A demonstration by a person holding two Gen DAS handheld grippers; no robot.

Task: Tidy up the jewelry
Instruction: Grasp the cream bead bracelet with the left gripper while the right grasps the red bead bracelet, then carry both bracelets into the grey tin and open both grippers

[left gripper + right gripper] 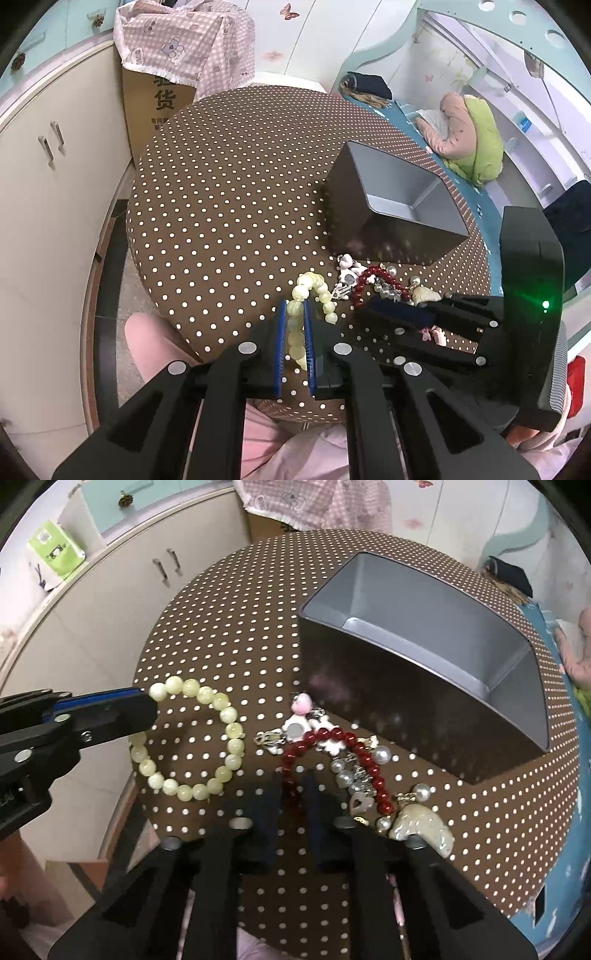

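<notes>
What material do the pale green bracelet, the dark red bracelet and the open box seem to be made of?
Pale green bracelet: translucent, cloudy round beads with a soft gloss, likely stone or glass; resin is possible.
Dark red bracelet: small, glossy, deep red beads with bright highlights, probably glass or polished plastic.
Open box: thin straight walls, dark shiny outside that mirrors the dots, matte silver inside; it looks like tin.

Take the grey box (417,701) as your landmark. Its top is open, so you can come in from above. To its left, the dotted tabletop (221,192) lies bare and wide. In front of the box, the red bead bracelet (332,760) and charm pile (354,775) crowd the surface, possibly touching its wall.
</notes>
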